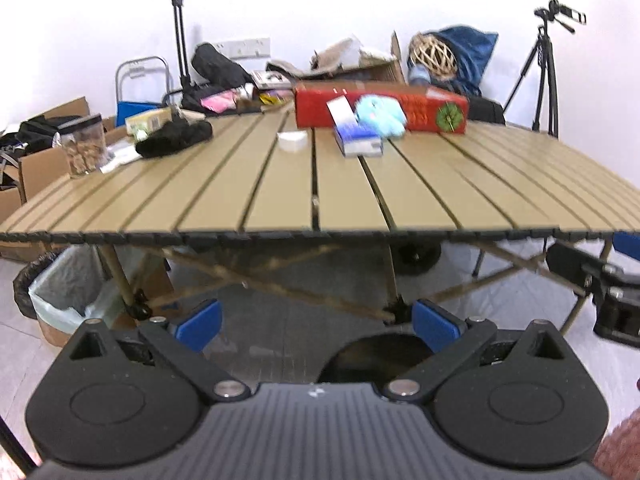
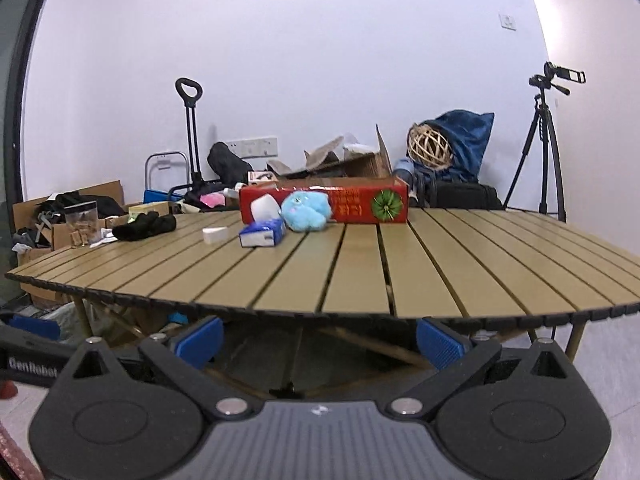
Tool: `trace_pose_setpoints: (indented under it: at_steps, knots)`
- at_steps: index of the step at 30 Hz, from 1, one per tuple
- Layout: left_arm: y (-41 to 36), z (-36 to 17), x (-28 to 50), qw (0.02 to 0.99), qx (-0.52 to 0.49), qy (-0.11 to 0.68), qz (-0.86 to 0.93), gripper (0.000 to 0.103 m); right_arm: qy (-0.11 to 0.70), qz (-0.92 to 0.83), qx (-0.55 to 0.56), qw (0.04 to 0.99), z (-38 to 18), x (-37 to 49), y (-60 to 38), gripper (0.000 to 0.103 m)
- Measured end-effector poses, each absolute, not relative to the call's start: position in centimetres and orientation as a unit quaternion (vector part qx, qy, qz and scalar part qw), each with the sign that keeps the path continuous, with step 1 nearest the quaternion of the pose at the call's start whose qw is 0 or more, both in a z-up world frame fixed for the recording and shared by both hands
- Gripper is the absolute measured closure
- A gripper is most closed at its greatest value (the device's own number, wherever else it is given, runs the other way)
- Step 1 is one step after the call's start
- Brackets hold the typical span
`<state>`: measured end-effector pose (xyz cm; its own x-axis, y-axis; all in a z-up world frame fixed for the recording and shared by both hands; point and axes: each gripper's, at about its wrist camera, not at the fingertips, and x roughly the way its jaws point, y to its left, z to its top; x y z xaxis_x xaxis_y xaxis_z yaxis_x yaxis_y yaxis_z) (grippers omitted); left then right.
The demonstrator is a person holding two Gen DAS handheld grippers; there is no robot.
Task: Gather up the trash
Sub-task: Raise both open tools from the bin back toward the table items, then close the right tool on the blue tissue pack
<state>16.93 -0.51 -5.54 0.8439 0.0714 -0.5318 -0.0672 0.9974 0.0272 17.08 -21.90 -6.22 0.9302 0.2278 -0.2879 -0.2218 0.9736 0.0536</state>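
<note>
White and light, the crumpled tissue will squash easily; pinch it mid-body. Your left gripper and right gripper both gape, empty.

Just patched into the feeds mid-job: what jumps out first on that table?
The long red box across the far side of the slatted table grabs the eye, with a fluffy blue plush toy and a blue-and-white tissue pack right in front of it. At the far left sit a black cloth bundle and a clear jar. Both grippers, left and right, are open and empty, below the near edge.
</note>
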Motion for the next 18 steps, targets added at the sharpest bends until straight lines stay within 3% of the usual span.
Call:
trace_pose_setpoints:
  at_steps: [18]
  knots:
    - [3.7,-2.3,21.9,0.971,-0.037,0.222,0.084,0.0,0.111,0.12,0.024,0.986,-3.9,22.9,-18.6,0.0]
